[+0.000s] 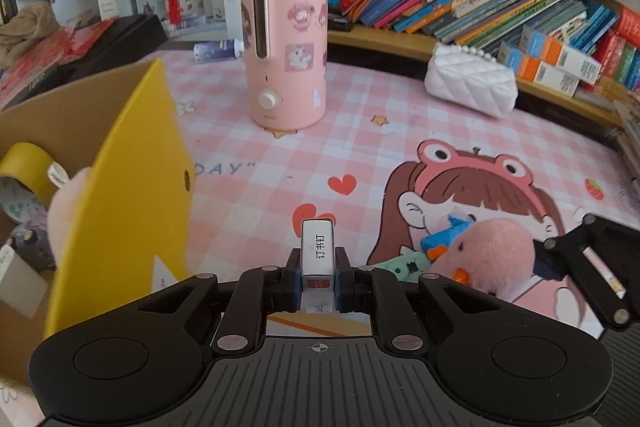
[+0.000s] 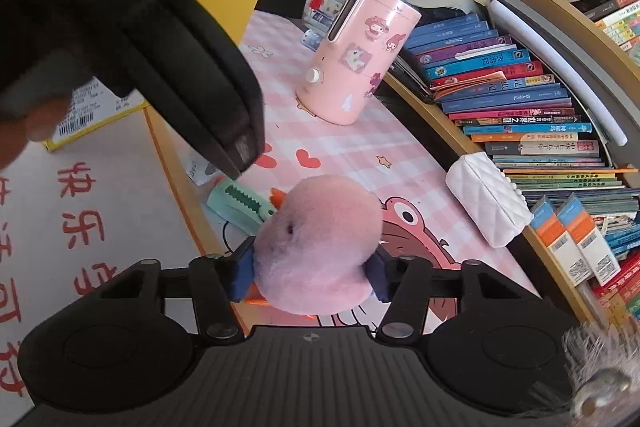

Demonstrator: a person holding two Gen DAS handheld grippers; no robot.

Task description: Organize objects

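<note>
The left claw is clamped on a small silver staple box, which stands upright between its pads above the pink checked desk. The right claw is clamped on a pink plush duck, just beside a mint-green clip lying on the desk.

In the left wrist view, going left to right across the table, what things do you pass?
Yellow cardboard box → pink humidifier → white quilted purse. Nearer the camera: staple box in the left claw, then pink plush duck.
</note>
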